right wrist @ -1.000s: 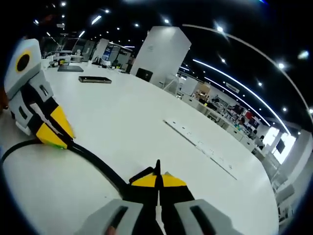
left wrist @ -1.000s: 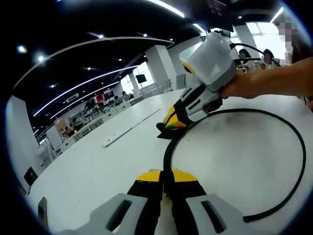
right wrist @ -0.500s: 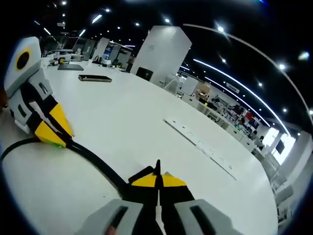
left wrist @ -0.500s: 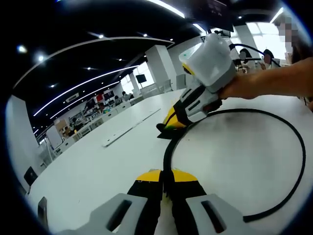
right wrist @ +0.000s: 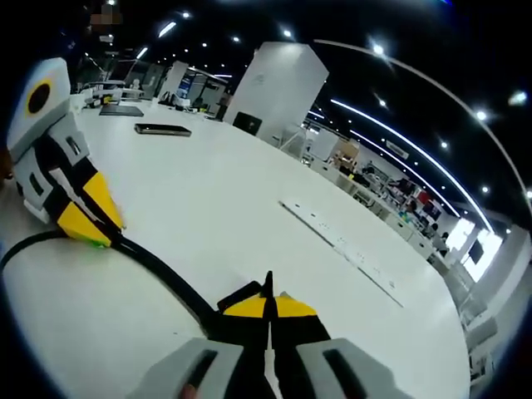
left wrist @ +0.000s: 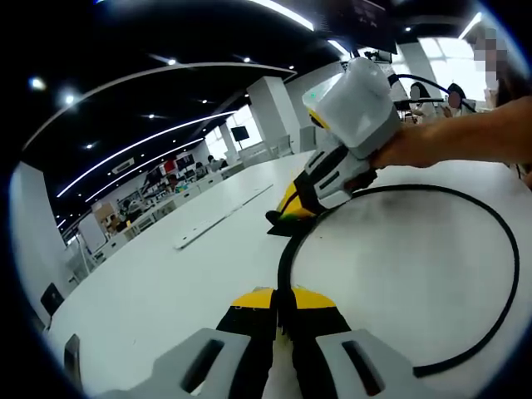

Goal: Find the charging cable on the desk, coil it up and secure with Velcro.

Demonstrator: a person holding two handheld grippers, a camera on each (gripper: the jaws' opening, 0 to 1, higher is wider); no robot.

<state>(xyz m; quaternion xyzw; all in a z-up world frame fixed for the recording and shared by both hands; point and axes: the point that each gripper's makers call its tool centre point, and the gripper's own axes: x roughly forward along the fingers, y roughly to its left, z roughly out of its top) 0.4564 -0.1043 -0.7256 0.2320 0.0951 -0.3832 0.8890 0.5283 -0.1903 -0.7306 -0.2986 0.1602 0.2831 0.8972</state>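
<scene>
Left gripper view, left gripper [left wrist: 283, 293] fingers pinched on the black charging cable [left wrist: 499, 316], wide loop lying on the white worktop [left wrist: 150, 291], hand [left wrist: 407, 145] holding right gripper [left wrist: 278, 218], right gripper view, its fingers clamping the cable, a flat dark device [right wrist: 163, 130] far across.
</scene>
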